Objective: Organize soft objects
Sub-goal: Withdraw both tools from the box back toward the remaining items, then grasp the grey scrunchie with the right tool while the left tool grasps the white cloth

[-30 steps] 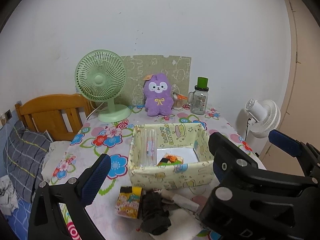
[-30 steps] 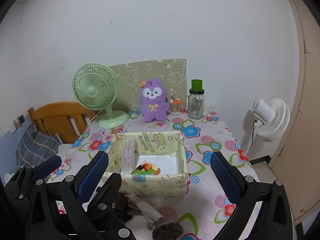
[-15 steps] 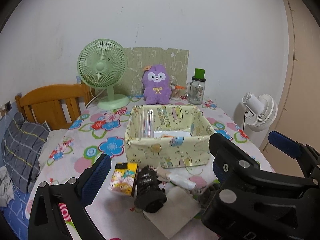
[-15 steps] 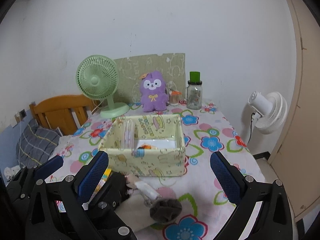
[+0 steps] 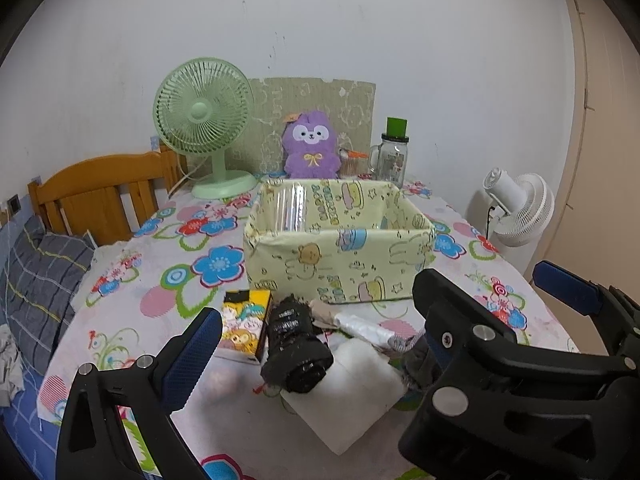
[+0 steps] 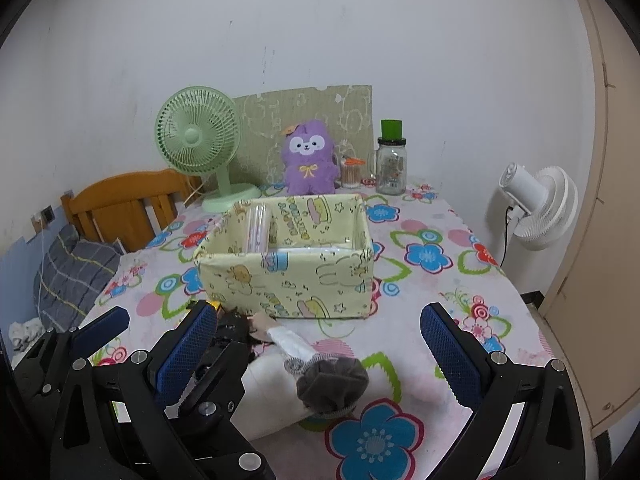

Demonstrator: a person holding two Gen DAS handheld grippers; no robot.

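Observation:
Several soft things lie in front of a pale yellow cartoon-print box (image 5: 340, 268): a black rolled bundle (image 5: 296, 348), a white folded cloth (image 5: 352, 400), a grey rolled bundle (image 6: 332, 380) and a white wrapped item (image 6: 292, 344). My left gripper (image 5: 316, 352) is open, low over the table, with the black bundle between and just beyond its fingers. My right gripper (image 6: 320, 354) is open too, close beside the left one, with the grey bundle in front of it. Neither holds anything. The box wall hides what is inside. A purple plush toy (image 5: 312, 148) sits at the back.
A yellow cartoon packet (image 5: 244, 320) lies left of the black bundle. At the back stand a green desk fan (image 5: 204, 120), a glass jar with a green lid (image 5: 394, 152) and a cardboard panel (image 5: 316, 96). A wooden headboard (image 5: 100, 192) is left, a white fan (image 5: 520, 208) right.
Both grippers have dropped lower and nearer the table's front, so the box's inside is out of sight and the bundles look larger. Both stayed open.

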